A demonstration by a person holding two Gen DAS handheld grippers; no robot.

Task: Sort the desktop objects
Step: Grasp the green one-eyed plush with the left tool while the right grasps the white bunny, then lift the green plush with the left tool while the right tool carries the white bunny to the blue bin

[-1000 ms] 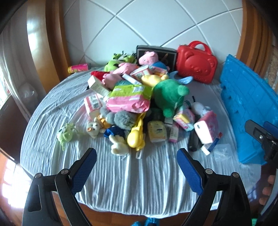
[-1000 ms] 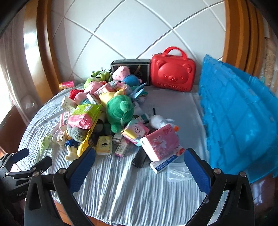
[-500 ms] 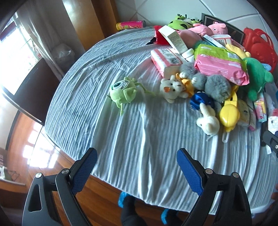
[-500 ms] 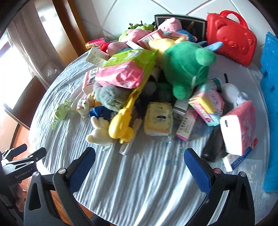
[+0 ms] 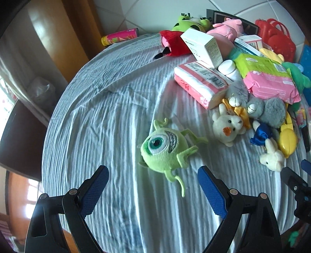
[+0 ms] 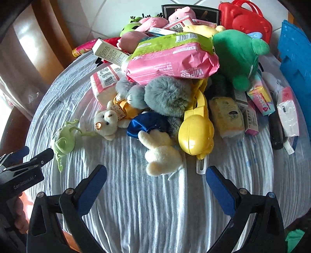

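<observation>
**Round worktop, toys and packets in one heap**

Striped grey worktop (image 5: 97,126) crowded: plush toys, boxes, wipes pack (image 6: 171,58) mixed in one pile (image 6: 175,87). Green one-eyed plush (image 5: 162,149) apart, just left of pile. Left gripper (image 5: 152,186) and right gripper (image 6: 156,184) jaws spread, empty. Sorting largely left.

A round table draped in a rumpled pale blue-grey cloth (image 5: 101,109) fills most of both views, its edge curving down toward an orange-brown wooden floor (image 5: 21,186). Behind it rises a white wall crossed by thin grey diagonal lines (image 6: 120,11), flanked on the left by glossy brown wooden panelling (image 5: 77,25). To the left of the table stands a dark piece of furniture (image 5: 21,136), with bright window light beyond it at the frame's edge, and a crumpled clear plastic bag (image 5: 41,91) sits near the panelling's foot.
</observation>
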